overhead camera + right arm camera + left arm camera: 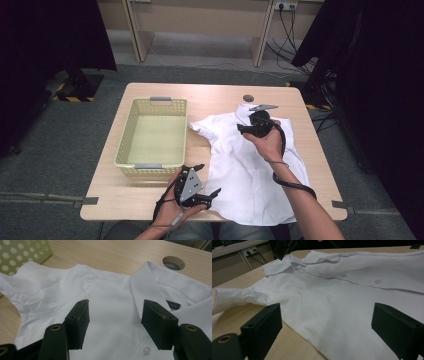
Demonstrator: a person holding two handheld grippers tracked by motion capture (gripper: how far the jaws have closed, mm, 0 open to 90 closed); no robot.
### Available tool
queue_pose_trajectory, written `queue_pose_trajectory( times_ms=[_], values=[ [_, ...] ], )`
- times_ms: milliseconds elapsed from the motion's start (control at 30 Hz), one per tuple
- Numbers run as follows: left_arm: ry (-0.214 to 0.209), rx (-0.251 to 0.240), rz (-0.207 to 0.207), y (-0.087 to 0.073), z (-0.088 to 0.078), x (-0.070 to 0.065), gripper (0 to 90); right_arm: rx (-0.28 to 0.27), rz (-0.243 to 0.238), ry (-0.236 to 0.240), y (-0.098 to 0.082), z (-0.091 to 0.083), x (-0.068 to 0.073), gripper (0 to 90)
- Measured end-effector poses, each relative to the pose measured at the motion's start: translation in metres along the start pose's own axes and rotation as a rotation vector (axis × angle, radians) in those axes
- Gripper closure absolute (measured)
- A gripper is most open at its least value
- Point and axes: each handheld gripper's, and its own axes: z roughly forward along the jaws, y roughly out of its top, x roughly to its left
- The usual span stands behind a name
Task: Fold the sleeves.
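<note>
A pale yellow perforated plastic basket (152, 131) stands empty at the left of the light wooden table (220, 95), and just beside its right wall a white short-sleeved button-up shirt (250, 165) lies flat, front up. The shirt's long axis runs from the collar (147, 280) at the far side to the hem at the near edge, with one sleeve (202, 126) reaching toward the basket.

At the near edge, the left black hand-held gripper (202, 187) rests low by the shirt's lower left corner; in the left gripper view its jaws stand wide apart with nothing between them, the cloth spread just ahead and to its right. Farther along, the right black hand-held gripper (250, 127) hovers over the upper chest. In the right gripper view its jaws are parted and empty, looking down on the placket, a clear button (146, 350) and the collar's left wing just beyond.

The collar and shoulder line lie directly ahead of the right gripper, which is the nearer one to them; the hem corner belongs to the left. A round cable hole (173, 263) sits in the tabletop past the collar.
</note>
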Motion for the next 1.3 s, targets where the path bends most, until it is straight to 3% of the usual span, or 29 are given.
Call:
queue_pose_trajectory(
  times_ms=[1300],
  values=[
    [-0.004, 0.002, 0.003, 0.000, 0.000, 0.000, 9.0, 0.004, -0.112, 0.095, 0.020, 0.023, 0.064, 38.4]
  ],
)
